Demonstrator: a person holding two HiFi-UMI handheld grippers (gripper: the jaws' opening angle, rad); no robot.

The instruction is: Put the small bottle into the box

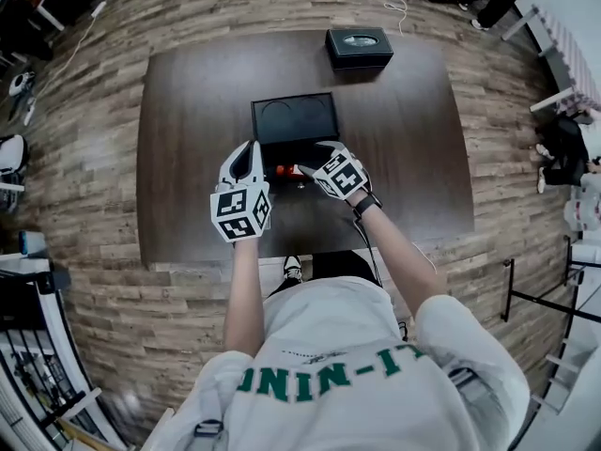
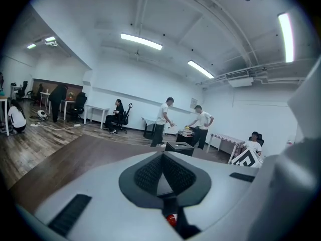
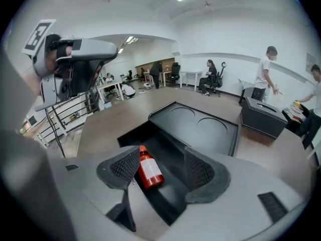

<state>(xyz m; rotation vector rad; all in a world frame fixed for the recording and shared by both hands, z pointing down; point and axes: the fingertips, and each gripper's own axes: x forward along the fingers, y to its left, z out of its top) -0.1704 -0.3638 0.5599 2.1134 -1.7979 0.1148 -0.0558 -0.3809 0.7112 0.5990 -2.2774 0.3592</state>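
Bottle (image 3: 149, 170) lay in box (image 3: 168, 192), right gripper (image 3: 163, 167) spread wide over it, not pinching, left gripper (image 2: 163, 157) pressed together.

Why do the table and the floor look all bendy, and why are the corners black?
Head view: the wide lens bows the edges of the table and the floor planks into curves. Left gripper view: black corners, ceiling lights glaring white, the close left hand-held gripper soft. Right gripper view: black corners too, yet the small bottle in the box is sharp.
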